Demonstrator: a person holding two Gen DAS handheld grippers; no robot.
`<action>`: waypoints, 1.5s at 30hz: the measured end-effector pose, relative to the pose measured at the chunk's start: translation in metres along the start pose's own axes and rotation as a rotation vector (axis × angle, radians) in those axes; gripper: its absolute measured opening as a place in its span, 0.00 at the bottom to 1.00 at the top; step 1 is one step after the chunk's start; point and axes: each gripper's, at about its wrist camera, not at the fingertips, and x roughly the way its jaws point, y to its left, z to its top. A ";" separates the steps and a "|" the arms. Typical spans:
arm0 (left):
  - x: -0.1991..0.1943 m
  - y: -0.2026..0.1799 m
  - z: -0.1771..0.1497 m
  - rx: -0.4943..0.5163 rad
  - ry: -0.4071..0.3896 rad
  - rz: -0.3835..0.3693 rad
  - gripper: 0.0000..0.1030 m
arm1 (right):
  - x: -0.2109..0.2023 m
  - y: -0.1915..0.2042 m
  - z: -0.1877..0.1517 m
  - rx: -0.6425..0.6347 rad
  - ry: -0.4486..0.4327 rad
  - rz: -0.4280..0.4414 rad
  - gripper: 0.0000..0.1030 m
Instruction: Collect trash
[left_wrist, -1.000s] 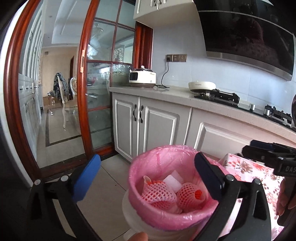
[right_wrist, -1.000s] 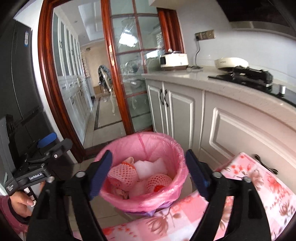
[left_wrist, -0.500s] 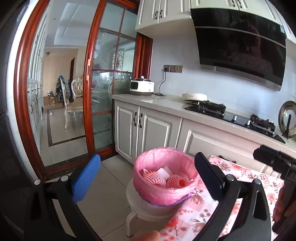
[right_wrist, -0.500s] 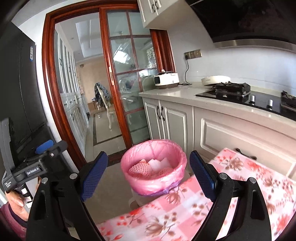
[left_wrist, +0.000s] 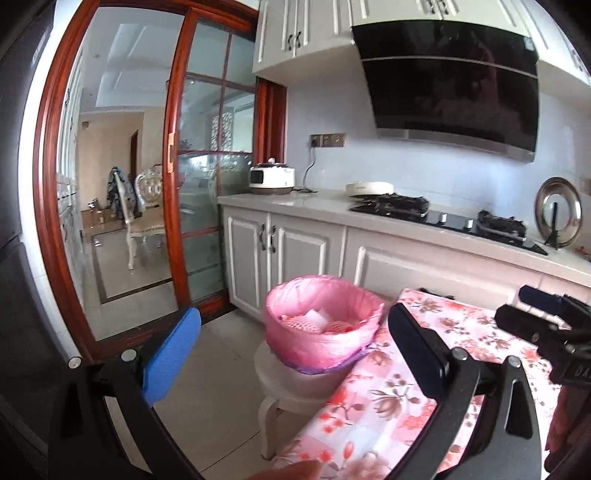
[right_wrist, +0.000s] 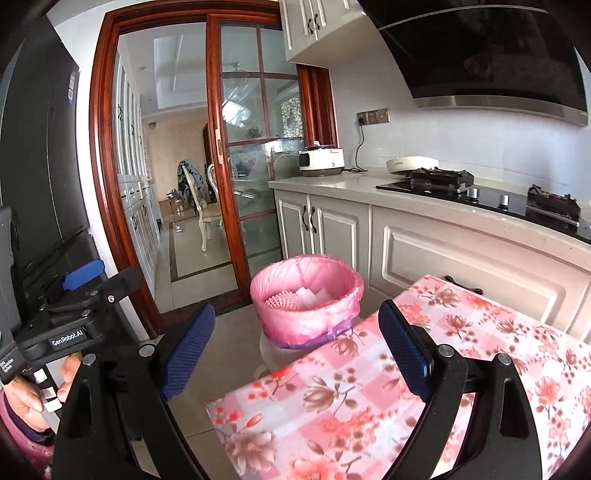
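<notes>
you have drawn both grippers, left gripper (left_wrist: 291, 354) and right gripper (right_wrist: 295, 354), back from the pink-lined bin (right_wrist: 306, 295); jaws wide, empty; trash deposited.

One pink-lined bin (left_wrist: 323, 325) stands on one white stool (left_wrist: 291, 384). Inside lie at least two pink foam nets (right_wrist: 282, 297) and some white foam pieces (right_wrist: 312, 295) (their number is unclear). One flowered bench (right_wrist: 369, 398), one cooker (right_wrist: 321, 160), one white pan (right_wrist: 412, 164), one steel lid (left_wrist: 557, 212), two tongs (left_wrist: 291, 354) (right_wrist: 295, 354).
</notes>
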 end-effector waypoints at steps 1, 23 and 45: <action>-0.004 -0.001 0.000 0.007 0.003 -0.015 0.96 | -0.004 0.001 -0.002 0.002 0.004 -0.008 0.83; -0.029 0.006 -0.012 -0.004 0.047 -0.114 0.96 | -0.025 0.018 -0.008 -0.025 0.013 -0.024 0.82; -0.025 -0.002 -0.019 0.029 0.066 -0.113 0.96 | -0.027 0.019 -0.012 -0.021 -0.012 -0.039 0.83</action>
